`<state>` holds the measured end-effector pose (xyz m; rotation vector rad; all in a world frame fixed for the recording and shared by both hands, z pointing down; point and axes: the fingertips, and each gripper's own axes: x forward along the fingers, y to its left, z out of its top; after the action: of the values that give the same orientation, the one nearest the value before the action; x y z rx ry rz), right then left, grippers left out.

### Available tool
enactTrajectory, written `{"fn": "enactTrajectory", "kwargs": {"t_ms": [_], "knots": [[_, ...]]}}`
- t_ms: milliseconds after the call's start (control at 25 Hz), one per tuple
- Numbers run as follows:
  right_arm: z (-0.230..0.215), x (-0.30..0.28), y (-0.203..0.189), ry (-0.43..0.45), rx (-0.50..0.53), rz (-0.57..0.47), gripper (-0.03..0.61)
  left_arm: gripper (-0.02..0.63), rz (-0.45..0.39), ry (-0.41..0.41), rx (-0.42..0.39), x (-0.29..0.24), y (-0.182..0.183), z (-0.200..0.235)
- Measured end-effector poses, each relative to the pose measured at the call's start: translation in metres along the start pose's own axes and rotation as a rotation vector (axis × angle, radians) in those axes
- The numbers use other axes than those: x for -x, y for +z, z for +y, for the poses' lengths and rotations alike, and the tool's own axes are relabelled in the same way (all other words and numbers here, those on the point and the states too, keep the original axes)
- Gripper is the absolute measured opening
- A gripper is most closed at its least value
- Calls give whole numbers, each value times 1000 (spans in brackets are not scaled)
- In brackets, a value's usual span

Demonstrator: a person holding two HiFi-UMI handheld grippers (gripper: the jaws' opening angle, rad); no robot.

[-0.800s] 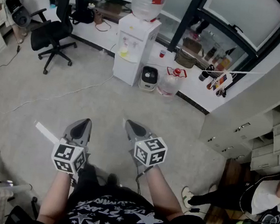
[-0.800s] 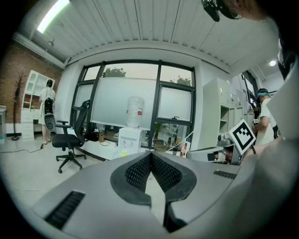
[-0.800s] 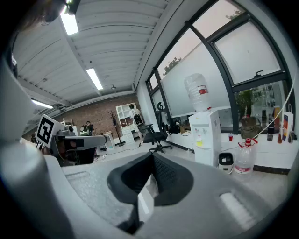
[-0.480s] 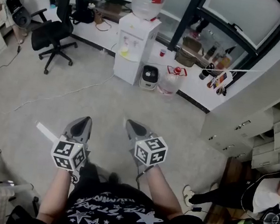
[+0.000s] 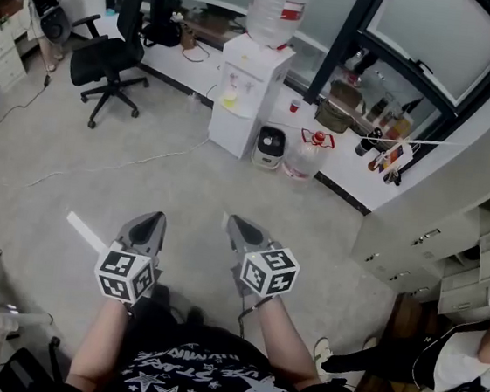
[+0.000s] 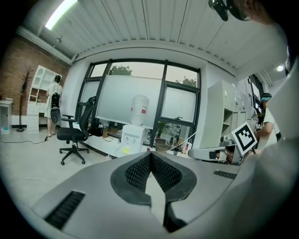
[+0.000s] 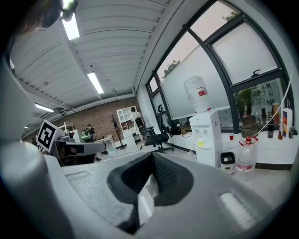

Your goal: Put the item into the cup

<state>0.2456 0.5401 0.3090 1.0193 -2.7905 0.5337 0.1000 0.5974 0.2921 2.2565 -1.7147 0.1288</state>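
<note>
We judge the task not yet begun: the grey left gripper [image 5: 149, 218] and grey right gripper [image 5: 236, 223] hang over the pale office floor [image 5: 73, 162], jaws pressed together, seemingly empty, and we see neither item nor cup.

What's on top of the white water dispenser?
A large clear water bottle stands on the water dispenser, red label on it. Its neck is hidden inside the dispenser's top.

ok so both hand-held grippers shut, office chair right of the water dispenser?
No: the head view shows the office chair left of the water dispenser. The left hand-held gripper and right hand-held gripper are shut, yes.
</note>
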Motion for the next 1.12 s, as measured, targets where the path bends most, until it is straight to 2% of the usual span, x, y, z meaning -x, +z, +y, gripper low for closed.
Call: {"fn": "enactTrajectory", "kwargs": {"t_ms": [280, 480, 720, 960, 1120], "knots": [[-2, -15, -17, -2, -22, 49, 2, 5, 11, 7, 8, 9, -9, 12], [-6, -36, -10, -7, 17, 65, 2, 5, 13, 18, 31, -7, -9, 35], [-28, -66, -8, -34, -4, 73, 2, 5, 26, 0, 47, -44, -11, 59], [-55, -120, 5, -63, -8, 97, 2, 5, 52, -7, 81, -96, 3, 108], [-81, -163, 28, -95, -27, 95, 2, 5, 81, -39, 48, -139, 20, 135]]}}
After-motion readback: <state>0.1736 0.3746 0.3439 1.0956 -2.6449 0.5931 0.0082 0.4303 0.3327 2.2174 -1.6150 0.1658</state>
